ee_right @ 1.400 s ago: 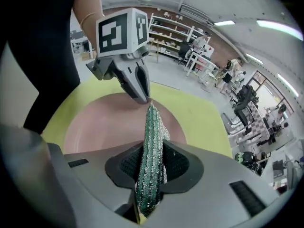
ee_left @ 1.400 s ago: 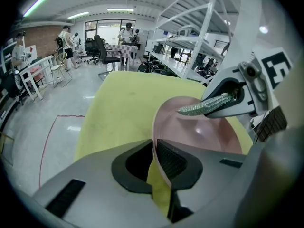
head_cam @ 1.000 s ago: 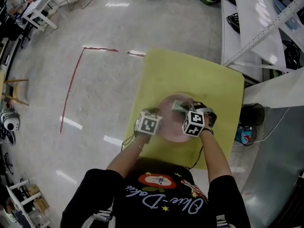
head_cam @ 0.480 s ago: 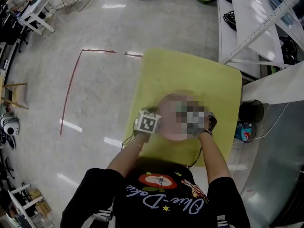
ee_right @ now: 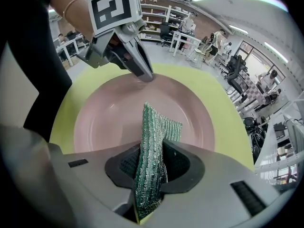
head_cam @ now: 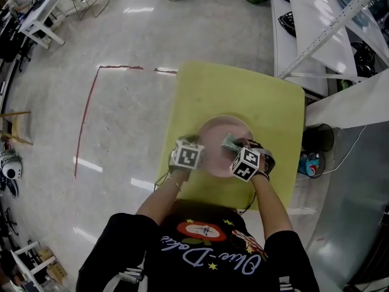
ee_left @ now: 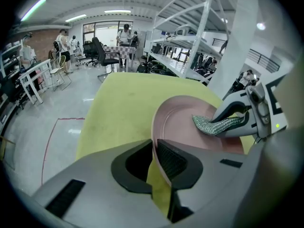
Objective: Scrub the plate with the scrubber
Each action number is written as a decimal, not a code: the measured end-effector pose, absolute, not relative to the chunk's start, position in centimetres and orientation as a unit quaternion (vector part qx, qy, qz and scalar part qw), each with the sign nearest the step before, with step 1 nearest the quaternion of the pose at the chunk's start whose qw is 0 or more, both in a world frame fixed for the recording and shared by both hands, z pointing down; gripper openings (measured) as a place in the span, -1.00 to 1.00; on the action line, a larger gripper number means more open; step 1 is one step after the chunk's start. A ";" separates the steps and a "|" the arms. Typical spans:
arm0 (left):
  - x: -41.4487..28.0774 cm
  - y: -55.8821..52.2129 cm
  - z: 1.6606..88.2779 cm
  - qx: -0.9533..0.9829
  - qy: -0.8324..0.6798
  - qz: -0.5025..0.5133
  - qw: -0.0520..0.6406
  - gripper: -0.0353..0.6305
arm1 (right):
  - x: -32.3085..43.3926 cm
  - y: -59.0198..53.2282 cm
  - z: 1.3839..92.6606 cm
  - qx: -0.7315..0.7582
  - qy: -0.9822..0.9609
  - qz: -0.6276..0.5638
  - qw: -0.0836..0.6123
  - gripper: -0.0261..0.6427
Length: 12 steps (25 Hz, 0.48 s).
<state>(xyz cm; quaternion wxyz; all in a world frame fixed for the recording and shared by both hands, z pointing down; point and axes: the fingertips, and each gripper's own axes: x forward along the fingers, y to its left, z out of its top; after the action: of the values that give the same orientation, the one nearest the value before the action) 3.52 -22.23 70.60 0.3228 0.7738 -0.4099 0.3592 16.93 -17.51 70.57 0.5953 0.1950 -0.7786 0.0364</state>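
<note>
Two grippers are engaged. The left gripper [ee_left: 153, 148] has its fingers [ee_left: 171, 158] clamped on the rim of the pink plate [ee_right: 109, 113], steadying it on the yellow table [head_cam: 243, 90]. The right gripper [ee_right: 151, 151] has its fingers [ee_right: 181, 170] clamped on the green scrubber [ee_right: 154, 127], whose free end projects beyond the fingertips over the plate's well. Judged step: scrubbing. The next move calls for pressing the scrubber down and sweeping it across the well. The plate holds nothing else.

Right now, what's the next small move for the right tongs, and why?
Probably wipe the scrubber across the plate: right tongs clamp it over the plate's middle, and left tongs pinch the rim, bracing it.
</note>
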 end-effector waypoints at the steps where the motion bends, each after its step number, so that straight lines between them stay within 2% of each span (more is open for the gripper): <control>1: 3.5 -22.2 70.6 0.773 -0.411 0.359 0.322 -0.81 | 16.9 -17.3 70.6 0.198 -0.778 0.040 0.595 -0.71; 12: 3.5 -22.2 70.4 0.769 -0.418 0.358 0.325 -0.81 | 16.4 -14.7 70.3 0.211 -0.778 0.084 0.586 -0.71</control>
<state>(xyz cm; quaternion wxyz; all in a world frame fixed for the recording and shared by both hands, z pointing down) 3.54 -22.18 70.41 0.3254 0.7693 -0.4177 0.3575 16.38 -14.71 70.33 0.5860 0.2108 -0.7779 0.0839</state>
